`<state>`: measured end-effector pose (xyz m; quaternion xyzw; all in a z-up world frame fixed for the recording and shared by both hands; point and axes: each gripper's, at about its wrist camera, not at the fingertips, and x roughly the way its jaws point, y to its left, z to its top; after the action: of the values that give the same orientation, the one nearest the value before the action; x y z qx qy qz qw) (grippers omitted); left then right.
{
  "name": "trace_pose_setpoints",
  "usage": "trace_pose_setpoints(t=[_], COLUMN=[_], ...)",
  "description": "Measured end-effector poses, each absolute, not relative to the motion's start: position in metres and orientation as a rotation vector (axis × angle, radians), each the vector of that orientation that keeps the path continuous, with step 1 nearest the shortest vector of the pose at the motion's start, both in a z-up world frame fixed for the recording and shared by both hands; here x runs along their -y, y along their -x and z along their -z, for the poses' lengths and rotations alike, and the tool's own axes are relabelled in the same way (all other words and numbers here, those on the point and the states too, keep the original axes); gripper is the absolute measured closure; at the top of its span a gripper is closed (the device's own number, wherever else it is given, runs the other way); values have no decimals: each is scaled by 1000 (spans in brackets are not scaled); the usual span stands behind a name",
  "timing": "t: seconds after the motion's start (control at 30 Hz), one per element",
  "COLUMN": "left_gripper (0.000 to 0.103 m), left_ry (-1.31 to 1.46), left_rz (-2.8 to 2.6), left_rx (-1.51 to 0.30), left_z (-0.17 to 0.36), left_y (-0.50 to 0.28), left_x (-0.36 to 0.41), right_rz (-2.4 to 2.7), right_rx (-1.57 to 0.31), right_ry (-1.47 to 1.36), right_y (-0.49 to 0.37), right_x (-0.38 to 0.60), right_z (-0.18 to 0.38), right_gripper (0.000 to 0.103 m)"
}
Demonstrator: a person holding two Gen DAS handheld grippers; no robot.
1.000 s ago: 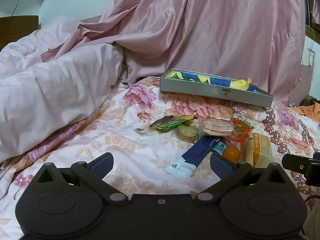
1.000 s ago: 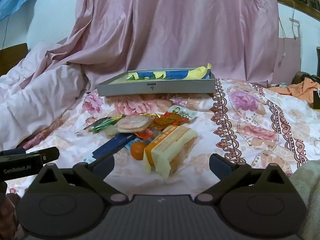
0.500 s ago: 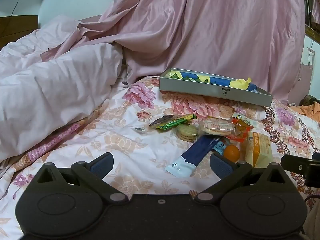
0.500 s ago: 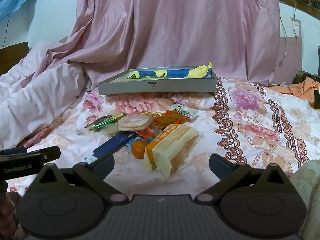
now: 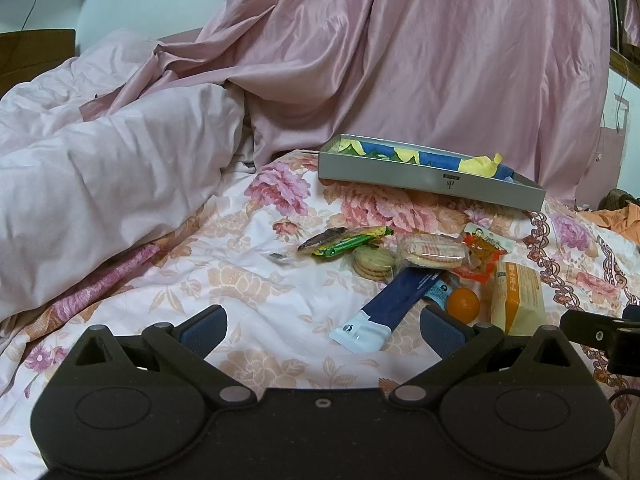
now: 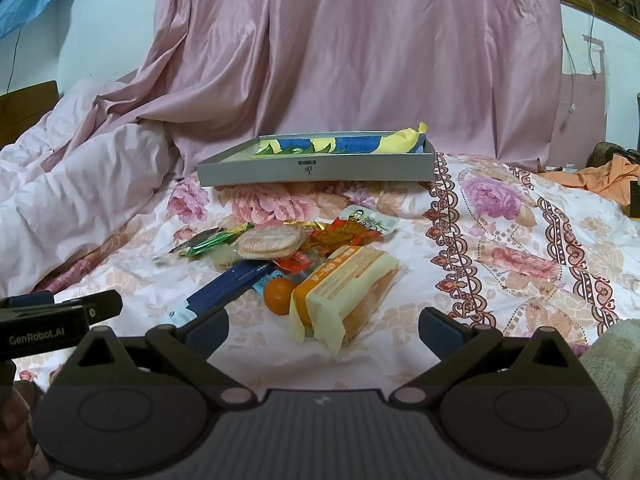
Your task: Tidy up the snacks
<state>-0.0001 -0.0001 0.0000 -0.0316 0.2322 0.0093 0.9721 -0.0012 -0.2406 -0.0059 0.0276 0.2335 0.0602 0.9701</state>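
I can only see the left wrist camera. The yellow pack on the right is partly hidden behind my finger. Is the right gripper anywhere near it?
Observer: Yes. In the right wrist view the yellow pack lies straight ahead of the right gripper, roughly centred between its fingers.
Operator: Is that gripper open?
Observer: Wide open and empty. Both fingers are apart from the pack.
Operator: Is anything crowding the pack?
Observer: The tangerine sits close against its left edge. Its right side faces only the flowered bedspread.
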Motion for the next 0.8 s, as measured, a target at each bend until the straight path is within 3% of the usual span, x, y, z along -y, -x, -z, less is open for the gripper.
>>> trace_pose_setpoints(t=[0.8], left_gripper=[1], left_ry=[64], left_rz=[-17], left_rx=[-472], left_z=[0], left_y=[0], left_x=[0], right_rz=[-122], right_rx=[-476], right_ry=[-55], right_y=[2], right_x=[240], right_z=[7], right_gripper=[0])
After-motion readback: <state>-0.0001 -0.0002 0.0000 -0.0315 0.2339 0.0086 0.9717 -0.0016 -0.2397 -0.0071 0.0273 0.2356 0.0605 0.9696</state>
